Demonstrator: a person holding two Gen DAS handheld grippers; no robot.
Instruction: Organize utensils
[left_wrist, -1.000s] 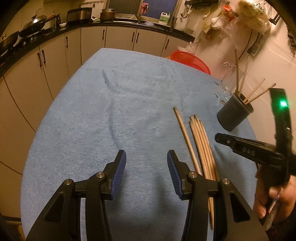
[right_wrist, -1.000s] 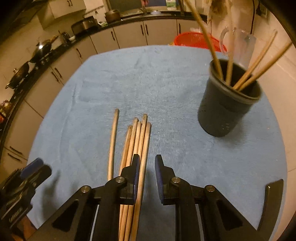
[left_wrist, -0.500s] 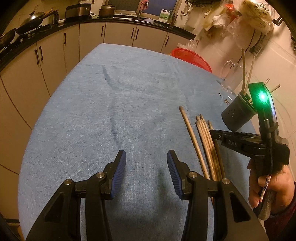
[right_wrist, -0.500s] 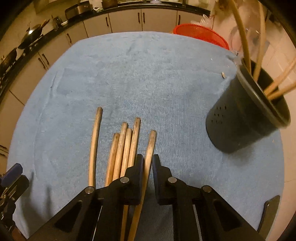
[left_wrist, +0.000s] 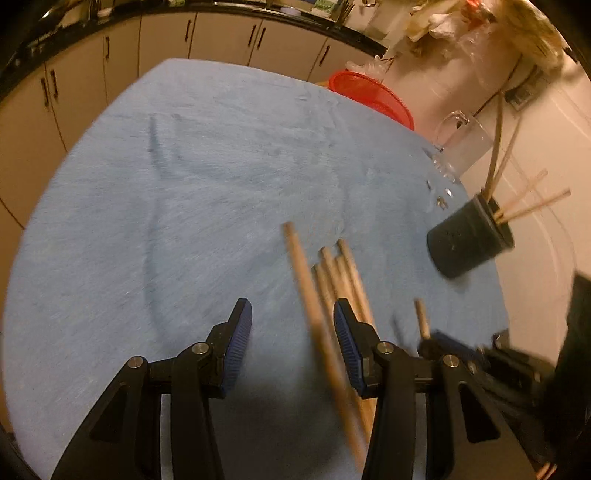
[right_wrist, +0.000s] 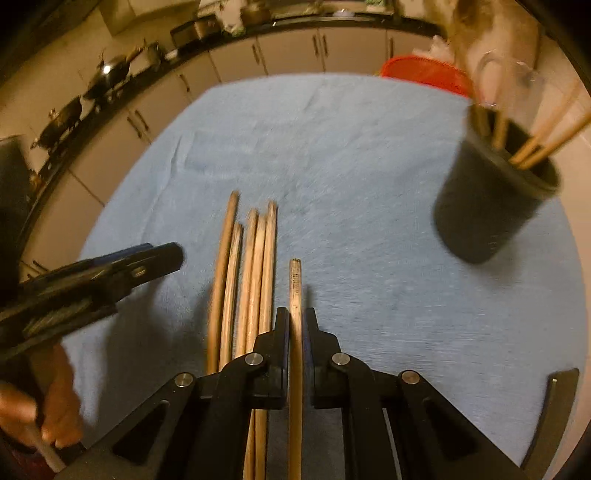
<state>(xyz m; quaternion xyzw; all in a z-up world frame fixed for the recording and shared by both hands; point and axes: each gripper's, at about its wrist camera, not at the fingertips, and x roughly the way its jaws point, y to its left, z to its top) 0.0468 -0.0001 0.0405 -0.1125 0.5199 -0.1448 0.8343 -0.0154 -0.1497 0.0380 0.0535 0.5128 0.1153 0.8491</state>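
Surface: a pale blue terry cloth (left_wrist: 207, 192) covers the whole round-looking table, with a few shallow creases towards its far side.
Room: a kitchen in dim warm light; cream cabinet doors with dark handles (right_wrist: 288, 51) run under a black counter, where pans (right_wrist: 110, 70) stand at the left.
Holder: a black cylindrical plastic utensil cup (right_wrist: 487, 199) stands on the cloth at the right, with four thin wooden chopsticks (right_wrist: 546, 144) leaning out of it.
Behind the holder: a clear glass jug (left_wrist: 461, 144) and a red mesh basket (left_wrist: 373, 96) at the table's far edge (both blurred).
Loose sticks: a bundle of five long wooden chopsticks (right_wrist: 255, 266) lies side by side on the cloth, left of the right gripper's fingers.
Right gripper (right_wrist: 295, 325): jaws clamped on a single wooden chopstick (right_wrist: 295, 288), which points forward, its tip above the cloth and apart from the bundle.
Left gripper (left_wrist: 291, 332): jaws spread wide, nothing between the blue pads (left_wrist: 240, 332); it hangs over the near part of the bundle.
In the way: the left gripper's black body crosses the left of the right wrist view, just beside the bundle.
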